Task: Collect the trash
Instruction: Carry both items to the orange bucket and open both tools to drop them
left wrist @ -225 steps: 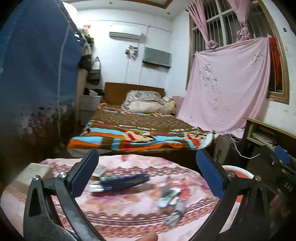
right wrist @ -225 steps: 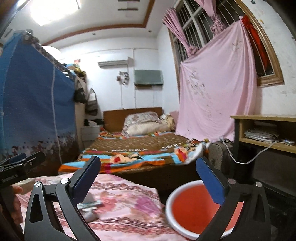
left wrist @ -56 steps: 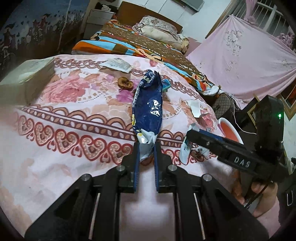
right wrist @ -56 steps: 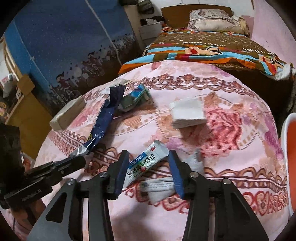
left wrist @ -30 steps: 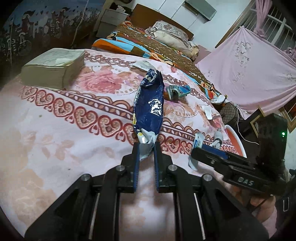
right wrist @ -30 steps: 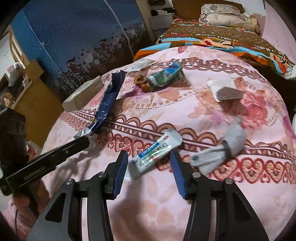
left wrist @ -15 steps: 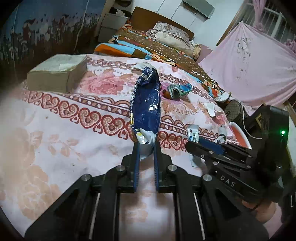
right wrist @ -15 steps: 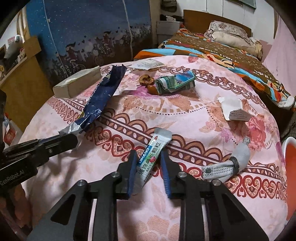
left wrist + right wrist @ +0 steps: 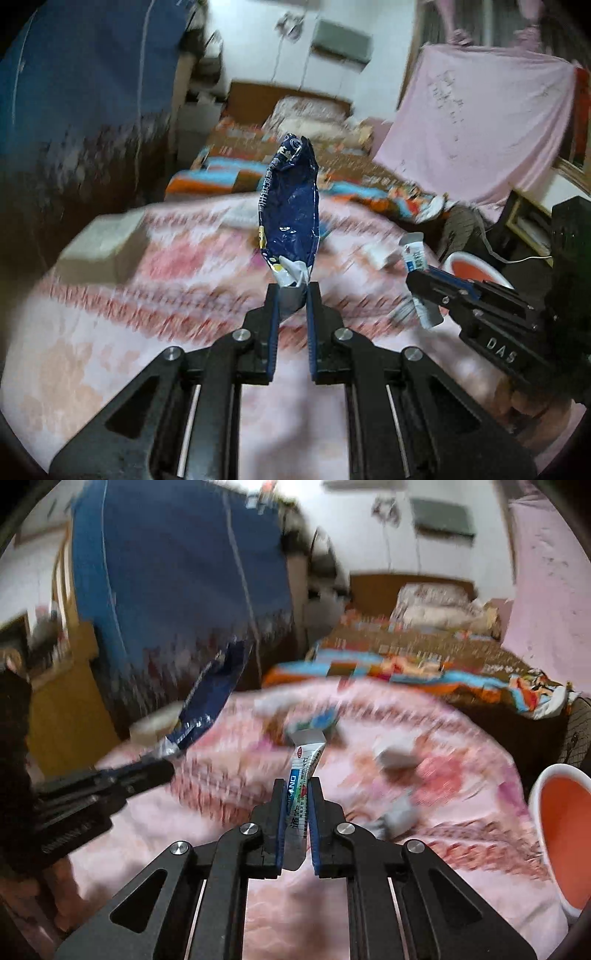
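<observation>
1. Worktop (image 9: 92,354): round, draped in a pink floral cloth, filling the lower half of both views; much of it is motion-blurred.
2. Bed (image 9: 424,664): beyond the worktop at 12 o'clock, with a striped multicolour blanket and pillows at the headboard.
3. Basin (image 9: 561,834): red inside, white rim, off the worktop edge at 3 o'clock in the right wrist view.
4. Box (image 9: 99,247): pale, rectangular, on the worktop at 10 o'clock in the left wrist view.
5. Left gripper (image 9: 290,295): fingers nearly closed, pinching the crumpled silver end of the blue snack wrapper.
6. Right gripper (image 9: 297,786): fingers nearly closed, clamping the lower part of the sachet.
7. Blue snack wrapper (image 9: 290,206): long, dark blue, standing up from the left fingers toward 12 o'clock, lifted clear of the cloth.
8. Sachet (image 9: 304,764): white with blue and red print, flat sealed end pointing to 12 o'clock, raised above the cloth.
9. Remaining scraps (image 9: 395,757): small blurred pieces on the cloth at 1 to 3 o'clock of the right fingers; kind cannot be told.
</observation>
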A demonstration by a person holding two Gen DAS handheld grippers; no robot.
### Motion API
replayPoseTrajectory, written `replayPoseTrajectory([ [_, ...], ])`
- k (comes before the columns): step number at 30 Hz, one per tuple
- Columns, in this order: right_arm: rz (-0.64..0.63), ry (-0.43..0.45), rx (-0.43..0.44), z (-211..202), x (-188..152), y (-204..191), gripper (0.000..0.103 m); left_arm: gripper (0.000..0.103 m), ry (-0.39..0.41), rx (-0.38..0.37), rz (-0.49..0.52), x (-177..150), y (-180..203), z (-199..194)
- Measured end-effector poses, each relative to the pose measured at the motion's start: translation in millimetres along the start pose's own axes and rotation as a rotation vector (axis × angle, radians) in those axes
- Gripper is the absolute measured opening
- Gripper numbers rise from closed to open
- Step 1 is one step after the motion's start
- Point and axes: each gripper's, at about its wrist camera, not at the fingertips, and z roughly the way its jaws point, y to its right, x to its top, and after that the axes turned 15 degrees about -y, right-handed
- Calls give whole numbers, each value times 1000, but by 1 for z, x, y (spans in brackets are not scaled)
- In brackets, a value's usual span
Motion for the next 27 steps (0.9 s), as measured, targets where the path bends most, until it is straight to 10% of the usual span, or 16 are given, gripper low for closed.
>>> replayPoseTrajectory([
  [9, 73, 351, -244, -93, 2, 65, 9, 17, 236, -142, 259, 40, 100, -19],
  [15, 145, 398, -405, -121, 0, 119, 9, 17, 289, -241, 433, 53, 171, -9],
  [27, 372, 277, -487, -117, -32, 210, 11, 17, -47, -413, 462, 69, 247, 79],
])
